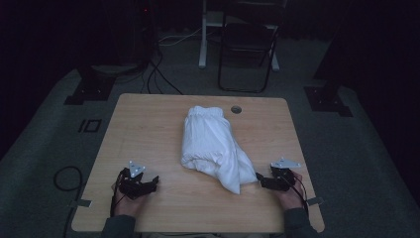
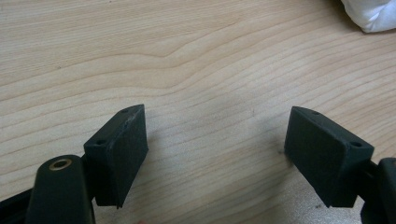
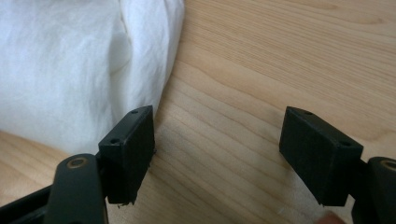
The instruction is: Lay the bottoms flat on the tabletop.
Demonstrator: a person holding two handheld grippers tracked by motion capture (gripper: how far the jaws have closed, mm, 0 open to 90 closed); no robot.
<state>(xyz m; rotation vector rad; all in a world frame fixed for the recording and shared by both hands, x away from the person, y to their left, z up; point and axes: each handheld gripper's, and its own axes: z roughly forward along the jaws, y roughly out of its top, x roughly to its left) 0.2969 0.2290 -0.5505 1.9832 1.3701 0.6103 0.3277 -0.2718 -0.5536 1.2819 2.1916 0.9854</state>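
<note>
White garment (image 1: 214, 146) lies bunched mid-table, elastic waistband end toward the far edge, narrow end pointing at the near right. Right gripper (image 1: 263, 181) sits just beside that narrow end, jaws spread wide with nothing between them; in the right gripper view the cloth (image 3: 70, 70) is next to one jaw, contact not clear. Left gripper (image 1: 148, 184) rests well apart at near left, jaws wide, bare wood between them. Wooden table (image 1: 148, 129) has a cable grommet (image 1: 236, 109) near the far edge.
</note>
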